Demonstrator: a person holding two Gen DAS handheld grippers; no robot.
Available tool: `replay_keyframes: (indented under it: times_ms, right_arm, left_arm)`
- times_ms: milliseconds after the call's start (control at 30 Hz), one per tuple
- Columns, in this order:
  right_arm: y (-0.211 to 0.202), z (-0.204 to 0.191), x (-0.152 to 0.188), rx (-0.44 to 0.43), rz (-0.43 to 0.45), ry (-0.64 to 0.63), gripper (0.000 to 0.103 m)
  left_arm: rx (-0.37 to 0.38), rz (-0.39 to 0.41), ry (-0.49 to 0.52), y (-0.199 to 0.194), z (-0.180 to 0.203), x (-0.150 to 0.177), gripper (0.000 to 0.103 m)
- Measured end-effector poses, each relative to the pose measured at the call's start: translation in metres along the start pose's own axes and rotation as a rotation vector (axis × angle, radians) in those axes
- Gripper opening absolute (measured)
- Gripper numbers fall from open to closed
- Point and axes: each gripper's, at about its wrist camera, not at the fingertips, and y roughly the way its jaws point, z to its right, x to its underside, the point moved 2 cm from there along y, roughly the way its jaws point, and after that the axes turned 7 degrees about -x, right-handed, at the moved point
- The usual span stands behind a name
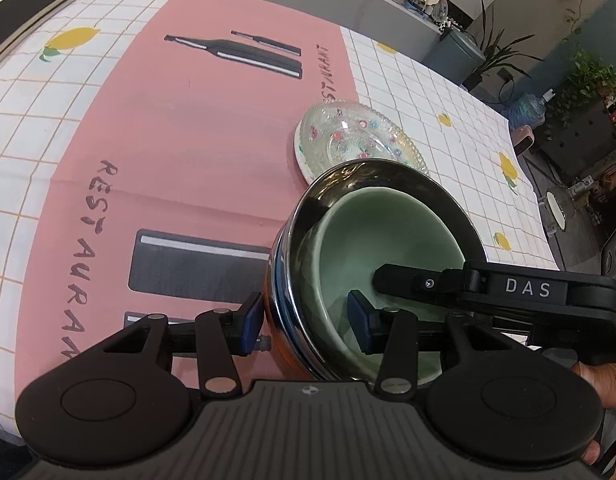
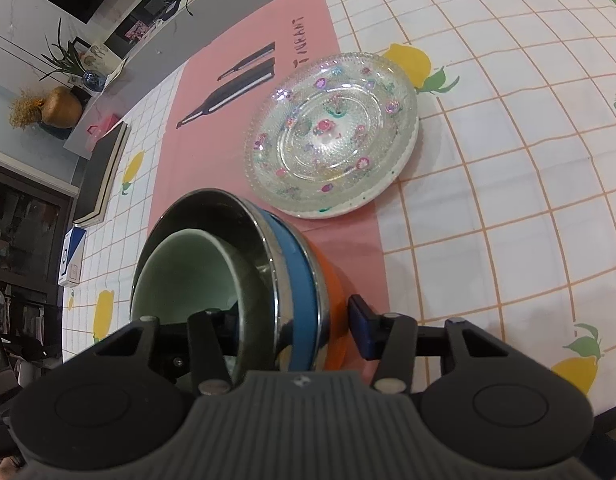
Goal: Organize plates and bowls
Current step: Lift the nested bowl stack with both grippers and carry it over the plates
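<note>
A stack of bowls stands on the table: a pale green bowl (image 1: 387,236) (image 2: 188,276) nested in a steel bowl (image 1: 304,216) (image 2: 244,224), over a blue-banded one (image 2: 296,280) and an orange one (image 2: 331,288). My left gripper (image 1: 304,320) straddles the stack's near rim, one pad outside, one inside the green bowl, with gaps on both sides. My right gripper (image 2: 292,324) straddles the opposite rim, wide apart. It reaches in from the right in the left wrist view (image 1: 391,280). A floral glass plate (image 1: 355,140) (image 2: 331,136) lies on a white plate just beyond.
A pink "RESTAURANT" mat (image 1: 188,128) lies on a lemon-print checked tablecloth (image 2: 507,160). A black notebook (image 1: 24,12) (image 2: 104,172) sits at the table's far corner. Shelves, plants and clutter lie beyond the table edges.
</note>
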Motion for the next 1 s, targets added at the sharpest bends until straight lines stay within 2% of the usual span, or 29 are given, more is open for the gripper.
replay_keyframes:
  times_ms: [233,467,767,1000]
  right_arm:
    - [-0.008,-0.006,-0.006,-0.012,0.021,0.002,0.049]
    - [-0.026,-0.015,-0.025,-0.023,0.080,-0.017,0.049]
    - [-0.040,-0.014,-0.074,-0.037,0.155,0.018,0.049]
    - [-0.036,-0.004,-0.111,-0.017,0.167,0.032,0.049]
  left_arm:
    - [-0.008,0.020,0.009,-0.007,0.005,-0.010,0.051]
    - [0.000,0.059,0.028,-0.016,0.020,-0.031,0.051]
    - [-0.005,0.106,0.097,-0.012,0.051,-0.084,0.052]
    - [0.022,0.104,0.128,0.009,0.062,-0.111,0.052]
